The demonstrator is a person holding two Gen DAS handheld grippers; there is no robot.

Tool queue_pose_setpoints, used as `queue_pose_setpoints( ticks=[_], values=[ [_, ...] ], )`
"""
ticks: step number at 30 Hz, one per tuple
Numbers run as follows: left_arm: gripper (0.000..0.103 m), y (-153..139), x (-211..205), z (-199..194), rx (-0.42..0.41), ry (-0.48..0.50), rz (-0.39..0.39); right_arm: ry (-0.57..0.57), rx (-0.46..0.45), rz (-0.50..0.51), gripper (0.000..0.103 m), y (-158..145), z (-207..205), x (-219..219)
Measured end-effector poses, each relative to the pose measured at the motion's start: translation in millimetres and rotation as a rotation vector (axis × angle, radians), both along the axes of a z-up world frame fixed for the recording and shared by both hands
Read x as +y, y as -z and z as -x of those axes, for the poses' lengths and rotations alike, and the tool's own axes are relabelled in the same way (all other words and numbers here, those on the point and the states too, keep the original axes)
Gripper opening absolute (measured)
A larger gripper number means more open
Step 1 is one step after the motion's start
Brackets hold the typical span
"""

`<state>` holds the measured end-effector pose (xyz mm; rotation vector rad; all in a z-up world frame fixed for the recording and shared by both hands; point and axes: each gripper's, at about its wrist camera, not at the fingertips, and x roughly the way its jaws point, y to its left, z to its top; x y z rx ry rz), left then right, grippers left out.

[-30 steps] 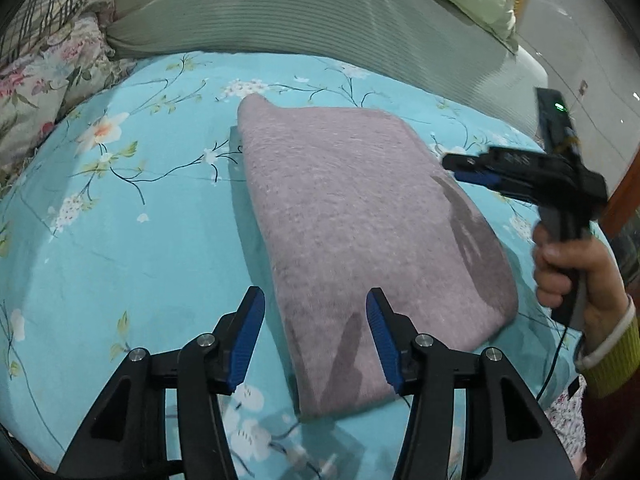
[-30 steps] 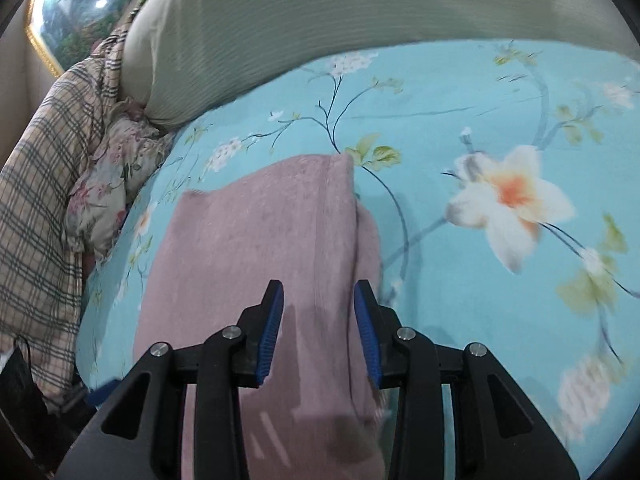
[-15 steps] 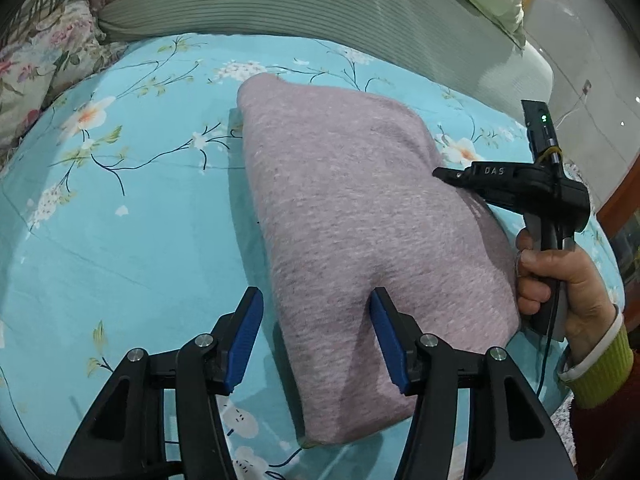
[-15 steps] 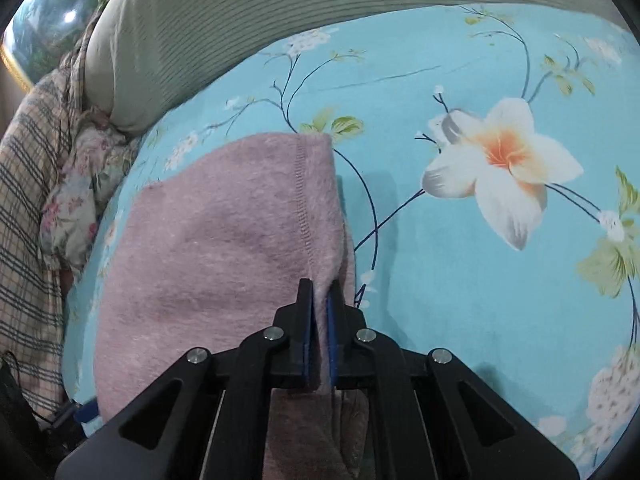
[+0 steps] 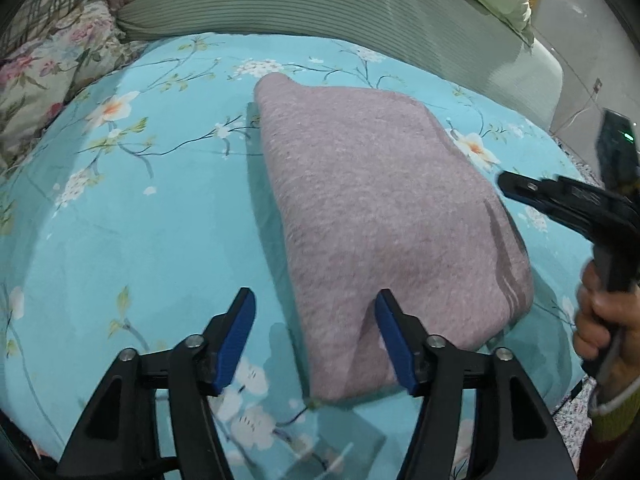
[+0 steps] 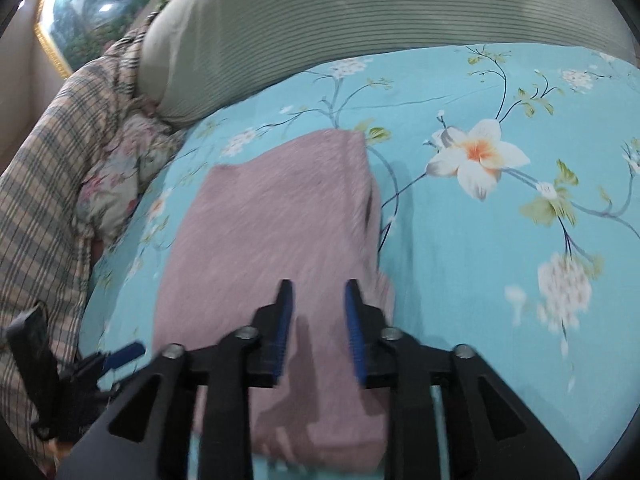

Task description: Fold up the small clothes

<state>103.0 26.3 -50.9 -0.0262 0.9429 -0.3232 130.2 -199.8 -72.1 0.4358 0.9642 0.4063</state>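
**Both tongs free of the folded garment**

Left gripper (image 5: 312, 336) is opening, jaws wide, astride the near edge of the pink garment (image 5: 384, 216) without pinching it. Right gripper (image 6: 316, 320) is opening above the garment, gripping nothing. Garment lies folded on the blue floral sheet (image 5: 120, 220).

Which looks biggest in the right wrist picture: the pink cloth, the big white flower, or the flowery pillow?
1. Pink cloth, clearly biggest.
2. and 3. Flowery pillow and big white flower look roughly alike; the pillow is partly hidden, so I won't rank them.
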Motion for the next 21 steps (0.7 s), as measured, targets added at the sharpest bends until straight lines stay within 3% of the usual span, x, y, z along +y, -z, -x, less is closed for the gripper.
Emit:
queue_pose_setpoints(
  ticks=[3,7,11,15,21],
  values=[
    [0.077,-3,4,11,-0.008,-0.017,-0.007,-0.017,-0.008,0.01,0.039,-2,23,2],
    [0.08,-4,8,30,-0.024,-0.031,-0.047,-0.042,0.002,0.033,0.04,-1,48,5],
    [0.08,1,13,46,-0.028,-0.033,-0.086,-0.067,0.013,0.07,0.055,2,72,8],
    [0.081,8,15,59,-0.01,-0.019,-0.122,-0.101,0.022,0.111,0.059,4,92,14],
    [0.081,2,11,76,-0.024,0.014,-0.178,-0.16,0.003,0.162,0.077,-6,107,23]
  ],
)
